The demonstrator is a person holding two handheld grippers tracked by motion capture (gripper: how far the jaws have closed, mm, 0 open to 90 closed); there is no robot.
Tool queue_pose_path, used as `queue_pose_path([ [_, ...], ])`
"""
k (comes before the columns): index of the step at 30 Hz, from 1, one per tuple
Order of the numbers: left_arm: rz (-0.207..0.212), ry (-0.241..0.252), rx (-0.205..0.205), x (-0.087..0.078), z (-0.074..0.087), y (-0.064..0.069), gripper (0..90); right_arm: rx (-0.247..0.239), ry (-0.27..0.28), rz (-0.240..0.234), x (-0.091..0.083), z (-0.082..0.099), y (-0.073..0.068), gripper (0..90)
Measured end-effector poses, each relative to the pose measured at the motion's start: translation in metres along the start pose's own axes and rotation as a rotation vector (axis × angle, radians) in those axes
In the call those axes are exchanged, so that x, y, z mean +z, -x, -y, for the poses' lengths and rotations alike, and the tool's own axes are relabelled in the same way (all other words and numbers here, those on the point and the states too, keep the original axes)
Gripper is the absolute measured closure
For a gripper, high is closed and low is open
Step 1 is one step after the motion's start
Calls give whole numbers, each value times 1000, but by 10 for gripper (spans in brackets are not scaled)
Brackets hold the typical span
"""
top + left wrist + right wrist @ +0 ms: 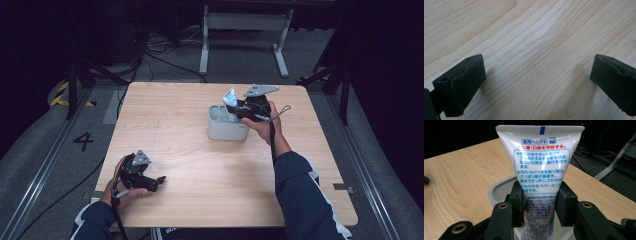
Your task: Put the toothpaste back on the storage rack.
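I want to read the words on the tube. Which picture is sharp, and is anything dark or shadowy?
Right gripper view: the white tube is sharp, its print clear, the background black. Left gripper view: soft shadows fall on the wooden table beside the two jaws. High view: the table is lit, the room behind dark.

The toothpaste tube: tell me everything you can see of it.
The toothpaste tube is white soft plastic, with a flat crimped end on top bearing a small blue mark. Blue and red Japanese print covers the side in view. It stands upright, crimp up, its lower part inside the grey container on the wooden table. The right gripper pinches it at mid-height, a jaw pressed to either side. Its cap end is hidden.
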State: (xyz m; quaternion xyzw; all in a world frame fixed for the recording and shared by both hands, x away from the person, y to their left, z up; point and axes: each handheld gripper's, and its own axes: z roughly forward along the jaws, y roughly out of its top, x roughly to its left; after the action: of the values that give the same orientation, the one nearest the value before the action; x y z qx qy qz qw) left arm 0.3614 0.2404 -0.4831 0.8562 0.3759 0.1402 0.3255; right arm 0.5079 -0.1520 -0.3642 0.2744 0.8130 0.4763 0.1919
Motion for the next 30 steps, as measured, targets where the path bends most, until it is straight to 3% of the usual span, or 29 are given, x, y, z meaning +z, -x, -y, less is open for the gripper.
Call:
queue_pose_path([
  [20,0,-2,3,0,0,0,4,-20,-70,-8,-2,18,1,632],
  [30,0,-2,3,0,0,0,4,-18,-75,-10,-3,19,0,619],
])
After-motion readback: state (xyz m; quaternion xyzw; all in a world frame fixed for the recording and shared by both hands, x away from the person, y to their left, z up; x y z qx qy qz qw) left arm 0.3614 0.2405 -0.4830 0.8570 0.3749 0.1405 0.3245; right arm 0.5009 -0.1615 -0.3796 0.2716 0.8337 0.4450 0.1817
